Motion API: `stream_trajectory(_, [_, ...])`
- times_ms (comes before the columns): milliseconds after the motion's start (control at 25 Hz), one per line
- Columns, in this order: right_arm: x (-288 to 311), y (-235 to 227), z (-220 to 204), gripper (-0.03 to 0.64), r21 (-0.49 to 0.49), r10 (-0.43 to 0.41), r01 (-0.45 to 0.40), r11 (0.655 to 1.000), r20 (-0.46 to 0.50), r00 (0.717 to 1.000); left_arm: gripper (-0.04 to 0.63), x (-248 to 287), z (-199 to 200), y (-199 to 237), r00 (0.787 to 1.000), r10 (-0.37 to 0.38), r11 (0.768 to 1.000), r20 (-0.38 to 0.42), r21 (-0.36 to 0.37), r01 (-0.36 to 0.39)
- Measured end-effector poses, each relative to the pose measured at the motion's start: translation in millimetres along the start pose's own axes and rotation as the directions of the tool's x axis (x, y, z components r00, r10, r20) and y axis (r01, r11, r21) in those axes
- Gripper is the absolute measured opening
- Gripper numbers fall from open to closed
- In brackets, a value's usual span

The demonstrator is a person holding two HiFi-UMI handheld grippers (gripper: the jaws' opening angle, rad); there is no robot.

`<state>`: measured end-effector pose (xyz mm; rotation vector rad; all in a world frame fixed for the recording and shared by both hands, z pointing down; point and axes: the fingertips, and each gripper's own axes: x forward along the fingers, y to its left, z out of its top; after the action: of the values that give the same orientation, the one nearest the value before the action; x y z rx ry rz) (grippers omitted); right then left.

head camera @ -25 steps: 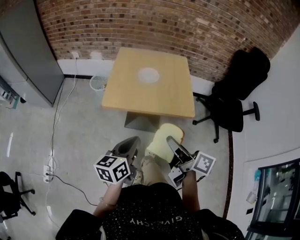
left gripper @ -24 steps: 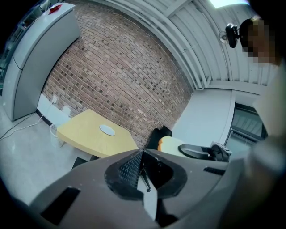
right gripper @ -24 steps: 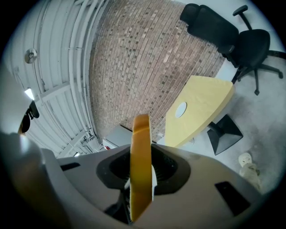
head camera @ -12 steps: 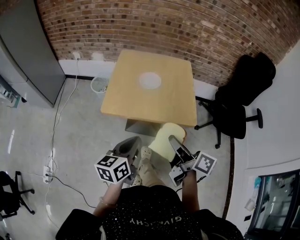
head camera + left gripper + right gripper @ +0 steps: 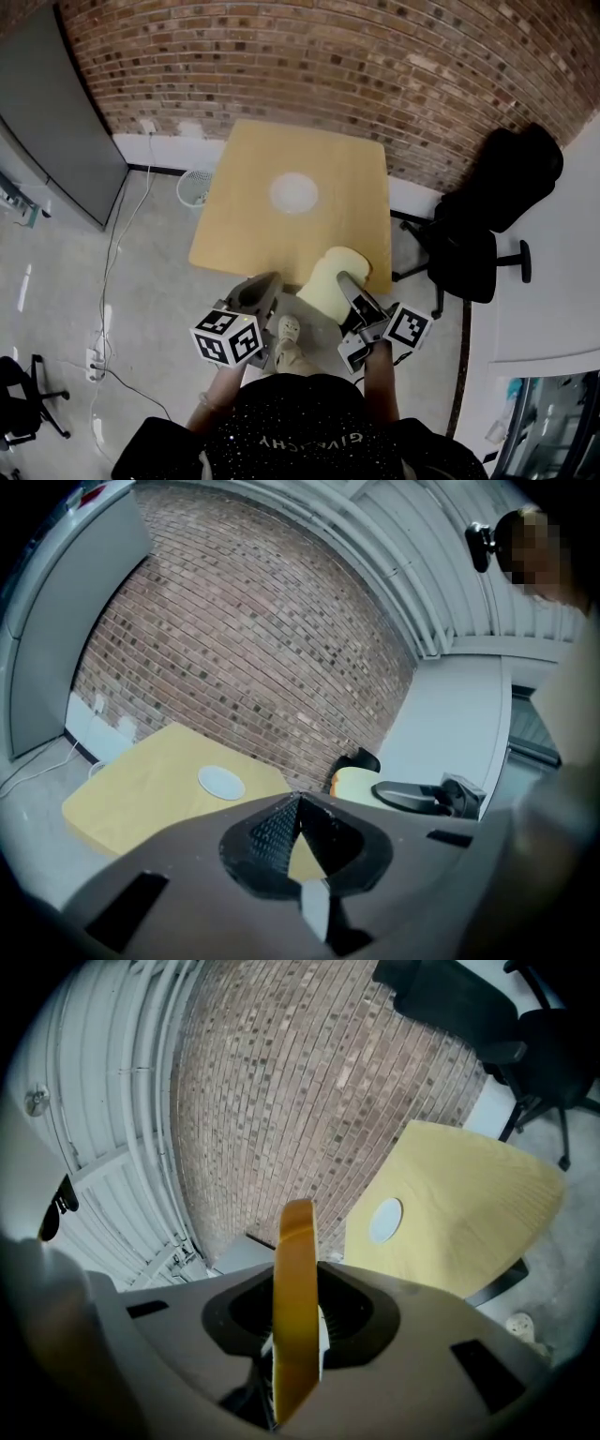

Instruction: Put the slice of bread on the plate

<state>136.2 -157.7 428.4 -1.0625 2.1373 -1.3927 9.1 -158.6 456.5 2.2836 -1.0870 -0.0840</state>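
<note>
Firmly, right claw [image 5: 345, 281] pinches bread slice [image 5: 295, 1279]; left claw [image 5: 299, 803] closed.

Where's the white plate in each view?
Head view: plate upper centre, on the table.
Left gripper view: plate lower left of centre, on the table.
Right gripper view: plate right of centre, right of the bread slice.
Shared landmark: brick wall behind the table.
</note>
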Motion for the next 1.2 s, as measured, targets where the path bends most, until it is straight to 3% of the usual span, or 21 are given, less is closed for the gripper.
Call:
stream_trajectory(200, [32,-14,40,0.097,0.008,0.017,-0.017,1.000,-0.010,1.000,0.009,47,28,15,0.999,0.033,0.998,0.016,0.051,-0.034])
stream_trajectory(680, [82,-56,119,0.097,0.001,0.024,-0.024,1.000,-0.038,0.999,0.009,138,60,35,0.999,0.049,0.994,0.015,0.095,-0.050])
stream_trajectory(920, [111,-64,129,0.097,-0.006,0.047,-0.048,0.999,-0.099,0.994,0.009,146,65,47,0.995,0.094,0.975,0.033,0.198,-0.098])
stream_trajectory(1200, [152,-87,140,0.097,-0.021,0.022,-0.026,0.999,-0.146,0.989,0.009,160,62,82,0.991,0.136,0.968,-0.009,0.216,-0.131])
